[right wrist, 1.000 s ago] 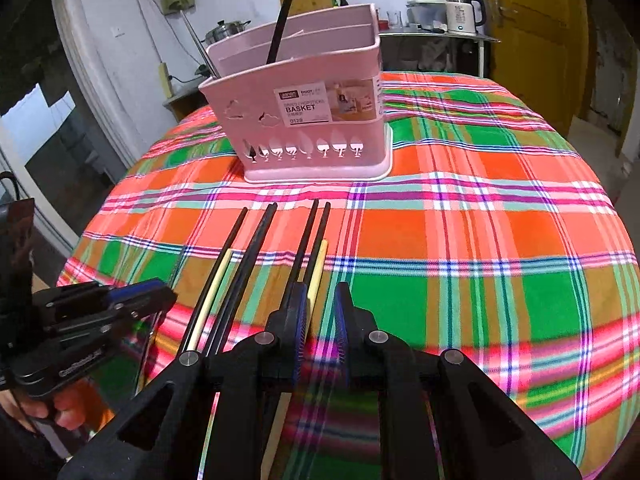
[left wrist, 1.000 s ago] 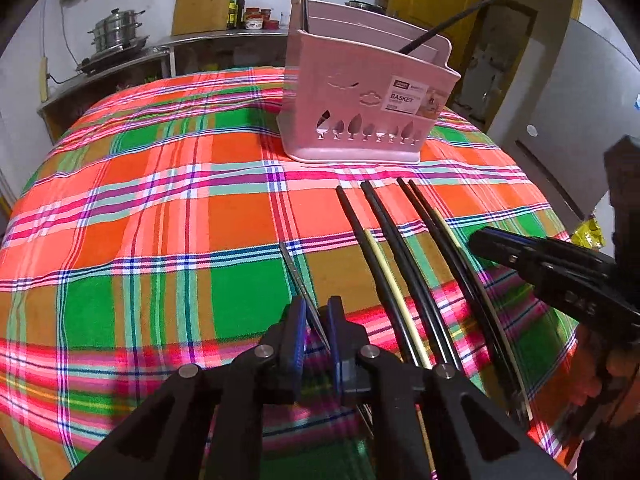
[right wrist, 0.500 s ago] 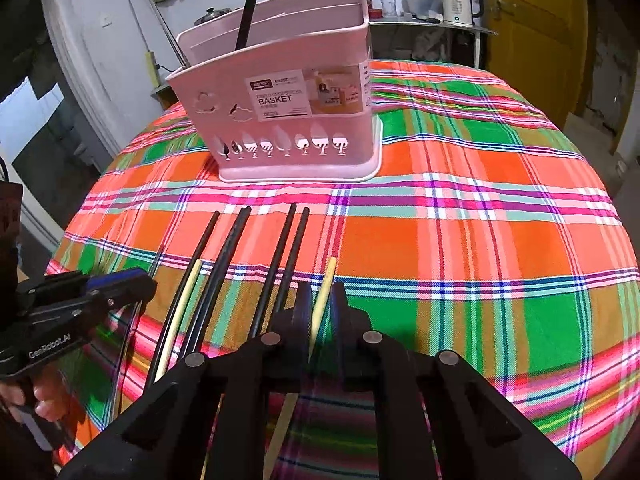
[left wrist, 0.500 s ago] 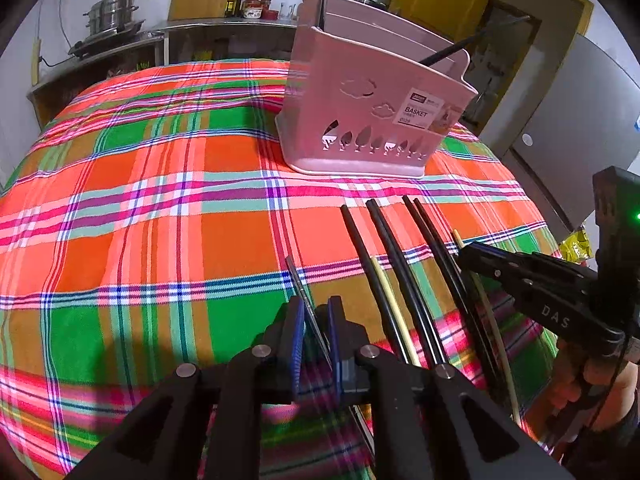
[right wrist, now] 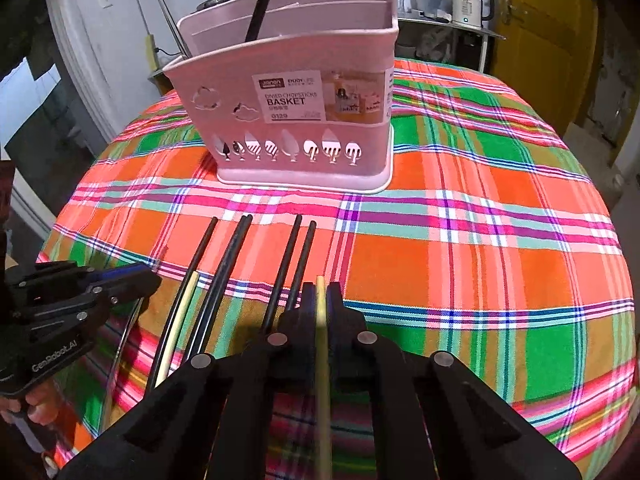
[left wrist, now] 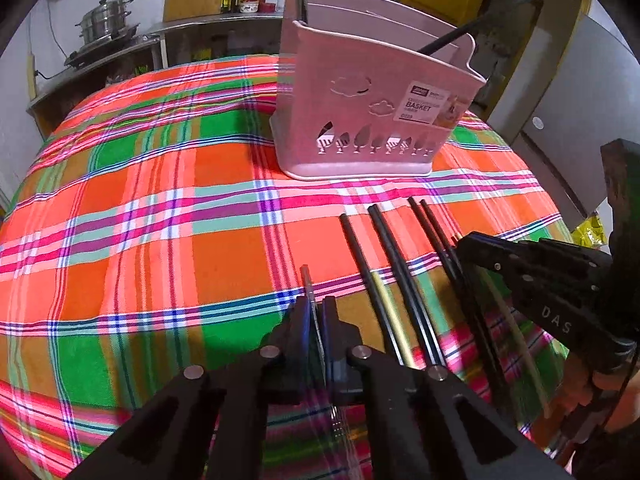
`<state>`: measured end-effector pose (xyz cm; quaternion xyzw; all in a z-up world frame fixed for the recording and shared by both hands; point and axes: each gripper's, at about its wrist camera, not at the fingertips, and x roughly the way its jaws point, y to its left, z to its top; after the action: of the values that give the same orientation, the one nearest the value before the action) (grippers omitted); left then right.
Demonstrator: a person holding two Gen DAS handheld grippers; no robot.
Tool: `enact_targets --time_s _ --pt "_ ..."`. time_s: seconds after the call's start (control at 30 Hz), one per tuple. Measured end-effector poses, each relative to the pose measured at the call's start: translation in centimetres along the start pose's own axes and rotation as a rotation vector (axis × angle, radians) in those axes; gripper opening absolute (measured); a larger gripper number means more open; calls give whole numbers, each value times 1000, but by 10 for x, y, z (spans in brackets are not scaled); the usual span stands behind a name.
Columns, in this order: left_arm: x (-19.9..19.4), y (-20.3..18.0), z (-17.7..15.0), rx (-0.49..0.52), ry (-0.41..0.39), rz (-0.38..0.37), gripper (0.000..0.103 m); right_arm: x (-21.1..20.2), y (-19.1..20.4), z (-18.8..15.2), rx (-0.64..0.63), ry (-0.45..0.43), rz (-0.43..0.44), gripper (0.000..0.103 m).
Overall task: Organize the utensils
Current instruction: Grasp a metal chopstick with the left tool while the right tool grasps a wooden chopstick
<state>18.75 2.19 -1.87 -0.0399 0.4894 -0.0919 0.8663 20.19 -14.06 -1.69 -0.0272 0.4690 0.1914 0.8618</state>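
Note:
A pink chopstick basket [left wrist: 372, 120] [right wrist: 292, 104] stands on the plaid tablecloth with a black utensil leaning inside. Several black chopsticks [left wrist: 396, 264] [right wrist: 224, 264] and a pale yellow one [right wrist: 180, 320] lie in a row in front of it. My left gripper [left wrist: 315, 312] is shut on a thin metal chopstick [left wrist: 308, 280] and also shows at the left of the right wrist view [right wrist: 132, 276]. My right gripper [right wrist: 320, 296] is shut on a pale wooden chopstick [right wrist: 322, 360] and shows at the right of the left wrist view [left wrist: 472, 240].
The round table with the plaid cloth [left wrist: 160, 220] drops off at its edges. A counter with steel pots [left wrist: 104, 28] stands behind at left. A kettle [right wrist: 468, 4] and yellow door [right wrist: 544, 32] are behind at right.
Both grippers have moved forward towards the basket, each with its chopstick. The right gripper closed on the pale chopstick, which now lies apart from the black ones.

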Motion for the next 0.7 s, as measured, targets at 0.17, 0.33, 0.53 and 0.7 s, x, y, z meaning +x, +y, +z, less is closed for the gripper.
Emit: enact_targets --time_s 0.17,0.33,0.53,0.7 --pt "-14 -7 5 24 -25 -4 4 -20 -1 5 0 -51 23 5" --pt "-42 -15 20 51 -86 -20 4 -51 -4 16 4 -126 39 5" --pt "-86 -30 42 92 -190 -24 4 -90 -5 31 5 -233 49 5" --pt "-117 -36 57 110 -266 -26 4 -126 -7 43 7 -337 43 5"
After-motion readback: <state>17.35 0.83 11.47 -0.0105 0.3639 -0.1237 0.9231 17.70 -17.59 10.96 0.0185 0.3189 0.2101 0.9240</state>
